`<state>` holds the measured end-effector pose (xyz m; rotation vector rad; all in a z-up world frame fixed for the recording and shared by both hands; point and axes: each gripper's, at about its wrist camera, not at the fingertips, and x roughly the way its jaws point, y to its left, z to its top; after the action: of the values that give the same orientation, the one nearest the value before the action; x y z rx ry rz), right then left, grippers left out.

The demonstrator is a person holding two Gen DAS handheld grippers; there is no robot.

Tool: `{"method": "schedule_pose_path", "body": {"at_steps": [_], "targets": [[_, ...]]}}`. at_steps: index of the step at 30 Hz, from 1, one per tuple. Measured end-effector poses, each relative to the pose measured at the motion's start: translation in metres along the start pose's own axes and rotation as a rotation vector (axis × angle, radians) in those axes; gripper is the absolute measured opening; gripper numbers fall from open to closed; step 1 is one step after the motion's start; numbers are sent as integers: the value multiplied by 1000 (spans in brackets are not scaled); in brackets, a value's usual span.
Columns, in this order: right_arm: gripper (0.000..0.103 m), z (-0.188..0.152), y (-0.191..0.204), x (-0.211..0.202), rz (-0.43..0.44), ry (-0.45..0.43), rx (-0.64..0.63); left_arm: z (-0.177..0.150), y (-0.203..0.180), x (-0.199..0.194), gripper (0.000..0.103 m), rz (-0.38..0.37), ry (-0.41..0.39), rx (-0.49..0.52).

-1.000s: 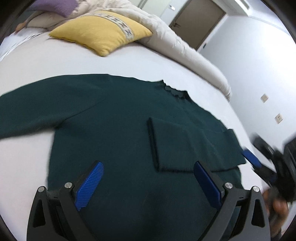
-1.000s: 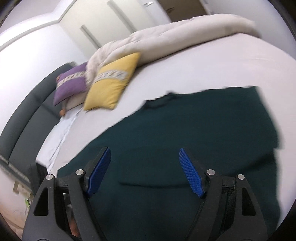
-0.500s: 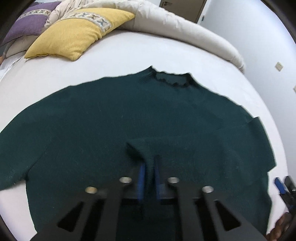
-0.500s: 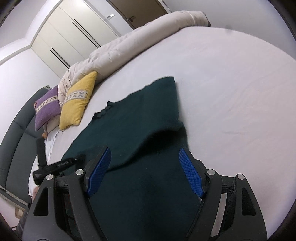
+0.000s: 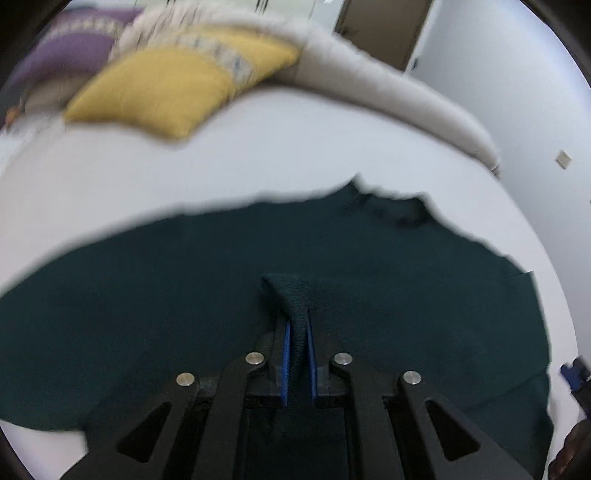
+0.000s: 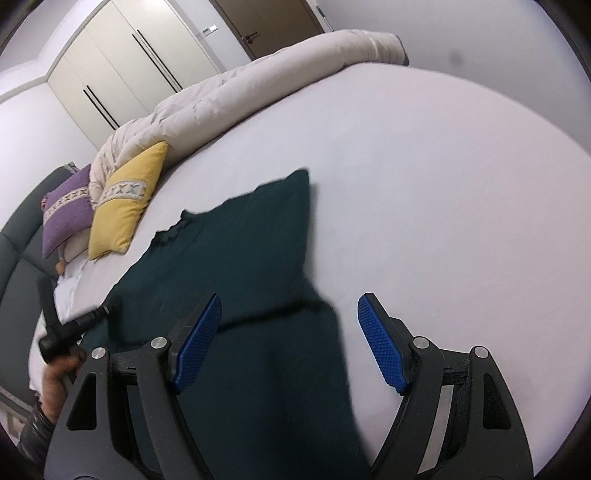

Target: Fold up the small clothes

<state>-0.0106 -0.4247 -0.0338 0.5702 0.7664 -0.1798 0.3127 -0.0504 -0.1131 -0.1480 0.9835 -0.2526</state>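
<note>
A dark green sweater (image 5: 147, 295) lies flat on the white bed, its collar (image 5: 388, 206) toward the pillows. My left gripper (image 5: 297, 328) is shut on the folded-in sleeve cuff (image 5: 291, 299) and lifts it above the sweater's middle. In the right wrist view the sweater (image 6: 251, 251) runs from the collar down under my right gripper (image 6: 290, 334), which is open and empty above the sweater's right side edge. The left hand and its gripper's handle (image 6: 70, 328) show at the left of that view.
A yellow pillow (image 5: 177, 81) and a purple pillow (image 5: 74, 33) lie at the head of the bed, with a rolled beige duvet (image 5: 388, 88) behind. White sheet (image 6: 461, 203) spreads right of the sweater. Wardrobe doors (image 6: 125, 66) stand beyond.
My left gripper went from open above the sweater to shut on the sleeve cuff and has raised it. My right gripper swung right to the sweater's side edge, still open.
</note>
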Motion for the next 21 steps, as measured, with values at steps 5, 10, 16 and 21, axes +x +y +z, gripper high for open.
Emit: {"method": "schedule_pose_path", "body": {"at_steps": [5, 10, 16, 21], "targets": [[72, 32, 7, 33, -30, 62, -7, -4, 0, 2, 12, -17, -45, 2], [53, 33, 15, 78, -122, 204, -34, -4, 4, 1, 12, -41, -46, -1], [7, 39, 15, 71, -97, 171, -72, -1, -1, -11, 9, -59, -76, -10], [6, 29, -8, 72, -81, 153, -20, -7, -5, 8, 10, -36, -60, 10]]}}
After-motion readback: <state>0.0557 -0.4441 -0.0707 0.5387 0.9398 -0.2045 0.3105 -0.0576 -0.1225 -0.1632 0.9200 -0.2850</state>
